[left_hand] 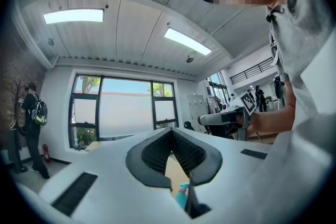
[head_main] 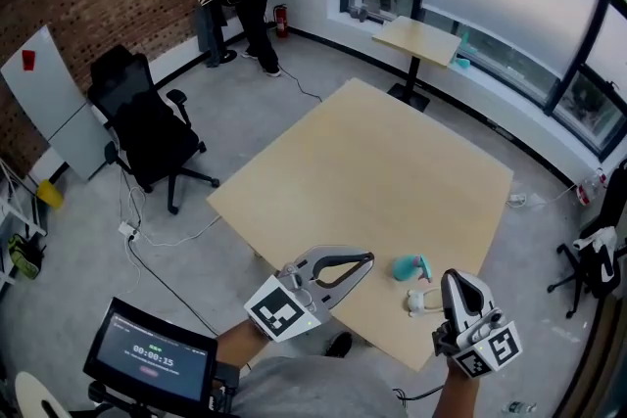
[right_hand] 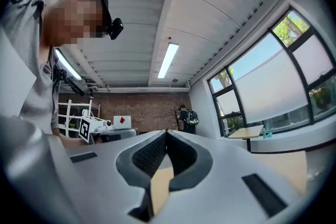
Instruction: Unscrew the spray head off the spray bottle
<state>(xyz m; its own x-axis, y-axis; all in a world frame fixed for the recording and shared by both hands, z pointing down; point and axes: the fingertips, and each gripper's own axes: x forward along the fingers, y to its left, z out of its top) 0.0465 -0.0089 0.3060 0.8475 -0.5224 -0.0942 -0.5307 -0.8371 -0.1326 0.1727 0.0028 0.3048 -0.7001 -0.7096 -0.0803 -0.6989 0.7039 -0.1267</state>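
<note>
**Both grippers shut and empty over the table's near edge**

Nearest, the left gripper point(head_main: 366, 260) and the right gripper point(head_main: 455, 283) hover with their jaws closed tip to tip on nothing, as each gripper view confirms. Between them, at 3 o'clock from the left tip, the teal spray bottle point(head_main: 406, 267) lies on the table point(head_main: 372, 162). A white piece, seemingly the spray head point(head_main: 422, 301), rests just beside the bottle at its 5 o'clock; it looks detached, though it is too small to be sure. On that reading, the sound move is to open both jaws before descending and pin the bottle's body with one. The other should take the collar, not the trigger, and turn only if threads remain engaged. Farther off, at 11 o'clock, stands an office chair point(head_main: 147, 127).
</note>
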